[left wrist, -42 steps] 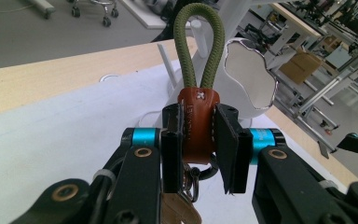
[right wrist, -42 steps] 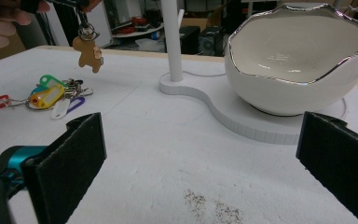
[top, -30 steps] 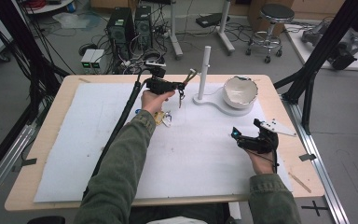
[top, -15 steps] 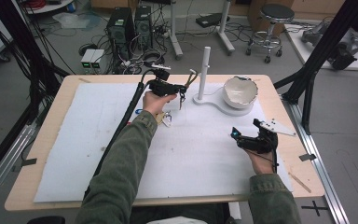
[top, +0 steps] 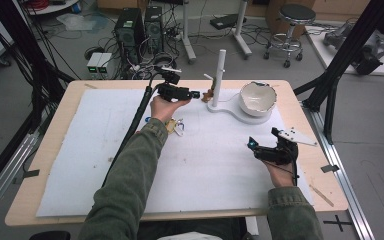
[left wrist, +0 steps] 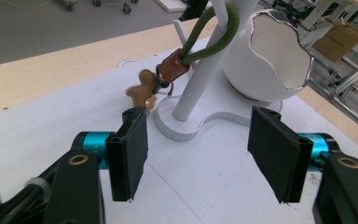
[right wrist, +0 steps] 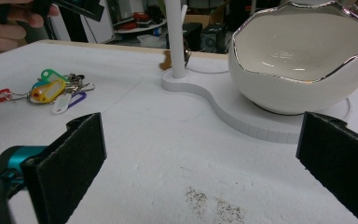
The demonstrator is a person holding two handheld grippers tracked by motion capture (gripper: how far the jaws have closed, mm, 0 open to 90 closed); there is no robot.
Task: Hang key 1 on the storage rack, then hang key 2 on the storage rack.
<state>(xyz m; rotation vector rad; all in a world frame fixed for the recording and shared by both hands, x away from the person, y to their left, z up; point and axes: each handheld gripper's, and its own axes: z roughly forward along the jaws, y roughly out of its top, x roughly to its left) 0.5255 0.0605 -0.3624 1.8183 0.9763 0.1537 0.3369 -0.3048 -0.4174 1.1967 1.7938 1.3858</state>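
1. Key bunch (top: 176, 126) with coloured tags lies on the white mat (top: 80, 150), beside the left forearm.
2. Left gripper (top: 196, 94): jaws apart, empty, just short of the keychain (left wrist: 168, 70) hanging on the white post (top: 219, 75).
3. Right gripper (top: 251, 144): jaws wide apart, empty, near the egg-shaped bowl (top: 257, 97).

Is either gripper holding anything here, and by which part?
Nothing is held. Left gripper is open just short of the green-corded keyring hanging on the white stand; right gripper is open too.
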